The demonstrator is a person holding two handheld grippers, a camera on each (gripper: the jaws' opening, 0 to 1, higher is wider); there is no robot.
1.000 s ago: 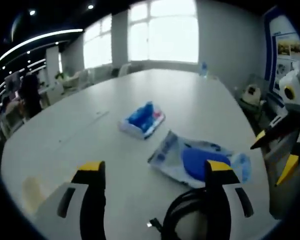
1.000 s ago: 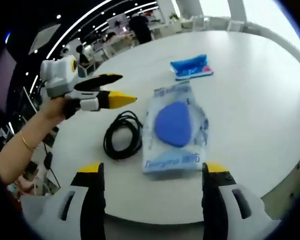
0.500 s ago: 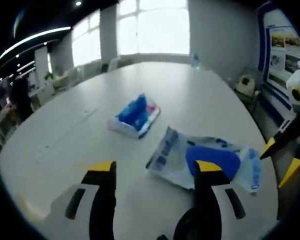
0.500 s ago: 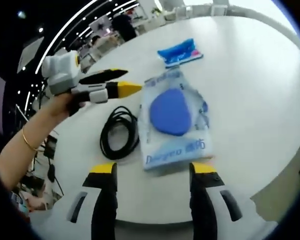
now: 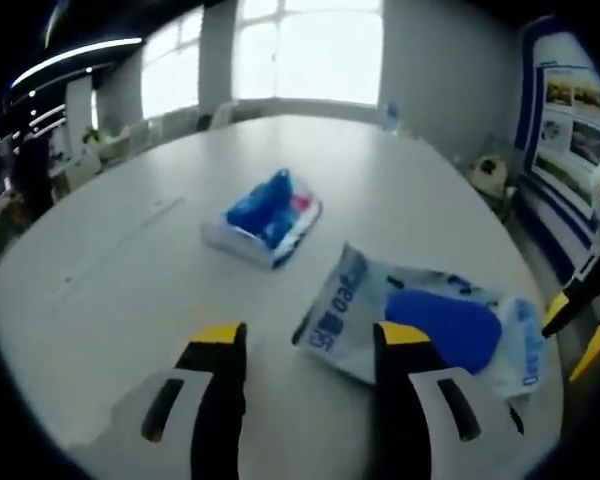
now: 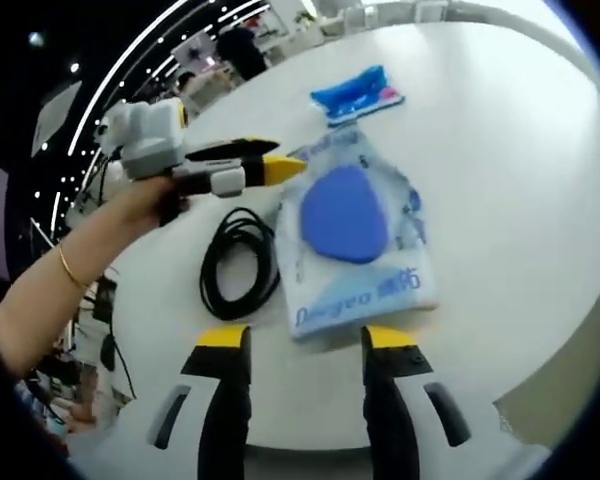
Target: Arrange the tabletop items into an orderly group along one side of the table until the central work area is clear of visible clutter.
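Nothing looks grouped yet: the clear pouch (image 6: 358, 240), coiled black cable (image 6: 238, 265) and blue tissue pack (image 5: 265, 215) lie scattered mid-table, while both grippers' jaws stand apart, empty

White table (image 6: 510, 150) – black cable coil (image 6: 238, 262). Clear printed bag (image 6: 360, 240) holds something blue; the tissue pack (image 5: 262, 215) is blue too – yellow-tipped gripper (image 6: 280, 168).

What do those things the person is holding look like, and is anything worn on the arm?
Each tool has two grey jaws with black slots and yellow tips. The left tool has a pale grey body with black-and-yellow jaws. A thin gold bracelet is on the wrist.
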